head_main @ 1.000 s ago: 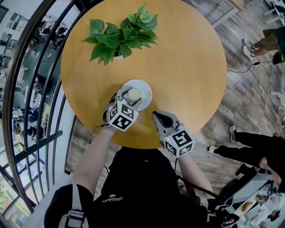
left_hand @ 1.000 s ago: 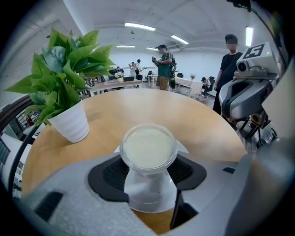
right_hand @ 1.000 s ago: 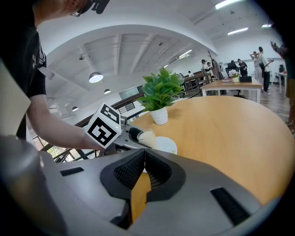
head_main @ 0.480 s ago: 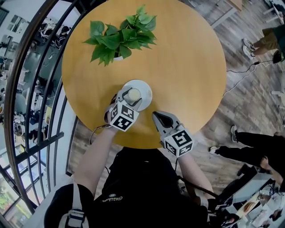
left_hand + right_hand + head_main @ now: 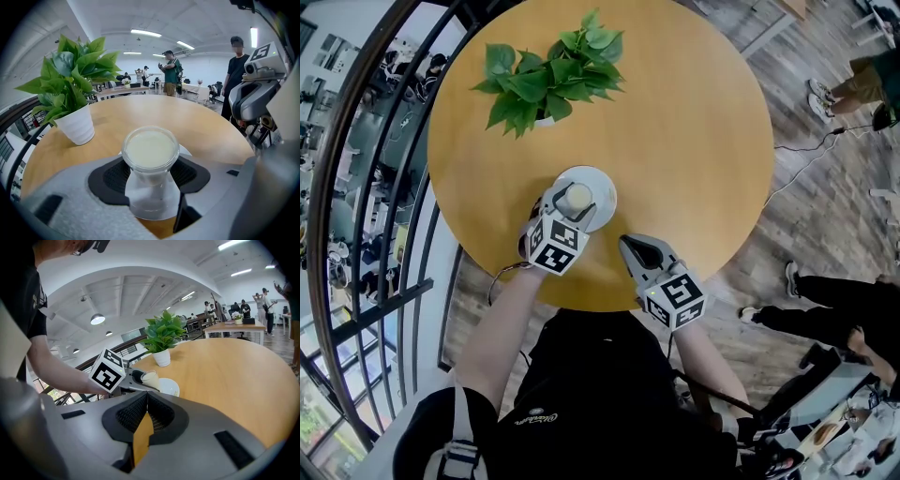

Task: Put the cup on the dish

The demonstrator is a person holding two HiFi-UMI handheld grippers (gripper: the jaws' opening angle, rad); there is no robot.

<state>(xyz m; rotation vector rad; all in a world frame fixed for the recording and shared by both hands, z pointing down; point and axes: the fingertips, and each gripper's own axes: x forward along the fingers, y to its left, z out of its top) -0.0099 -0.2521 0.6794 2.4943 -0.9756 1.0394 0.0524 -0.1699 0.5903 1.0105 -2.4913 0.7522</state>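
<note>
A clear cup (image 5: 578, 197) of milky liquid stands upright on the white dish (image 5: 602, 187), near the round wooden table's (image 5: 675, 141) front edge. My left gripper (image 5: 567, 202) reaches in from the front and is shut on the cup, with a dark pad against each side of the cup (image 5: 150, 150). A sliver of the dish (image 5: 186, 151) shows behind the cup. My right gripper (image 5: 623, 246) hovers over the table edge to the right, shut and empty. From its view I see the cup (image 5: 150, 379), the dish (image 5: 169, 387) and the left gripper (image 5: 140, 378) ahead of it.
A potted green plant (image 5: 548, 80) in a white pot stands at the table's far left. A dark metal railing (image 5: 366, 187) curves along the left. People stand on the wood floor at the right (image 5: 825, 314) and in the hall behind.
The head view has drifted slightly. The left gripper, cup, dish and right gripper hold the same places.
</note>
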